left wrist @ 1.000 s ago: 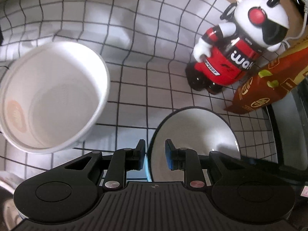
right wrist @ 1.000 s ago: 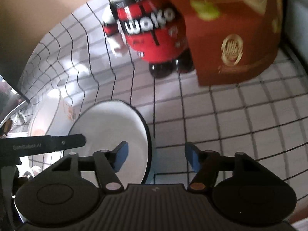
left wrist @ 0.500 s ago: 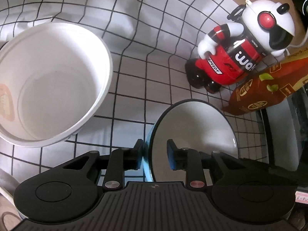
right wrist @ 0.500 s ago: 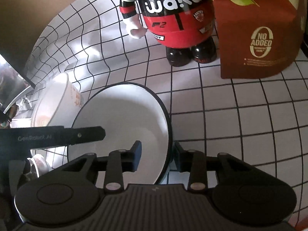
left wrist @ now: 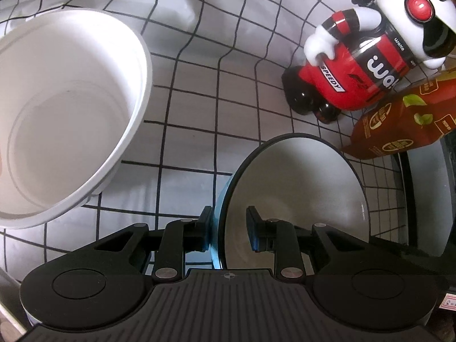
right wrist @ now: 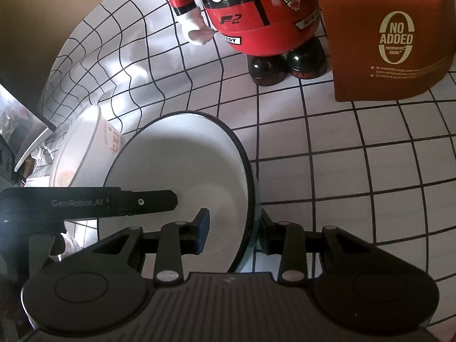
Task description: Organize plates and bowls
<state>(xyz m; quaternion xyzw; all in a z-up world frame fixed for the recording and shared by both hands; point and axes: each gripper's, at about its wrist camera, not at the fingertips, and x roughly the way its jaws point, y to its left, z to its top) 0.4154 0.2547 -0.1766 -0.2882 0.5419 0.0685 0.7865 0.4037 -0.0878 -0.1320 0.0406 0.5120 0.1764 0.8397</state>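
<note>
Currently both tongs clamp opposite rims of the black-rimmed white plate: left tongs, right tongs, the latter just closed. Plate sits between paper bowl and robot figurine. Uneven lifting could tilt it, slipping onto the counter

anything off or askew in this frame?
The black-rimmed bowl sits tilted, rim pinched on opposite sides by the right gripper and left gripper. The big white bowl also leans. No spills or damage visible.

Glossy black-rimmed white bowl, matt white tub, shiny plastic toy, gridded cloth.
</note>
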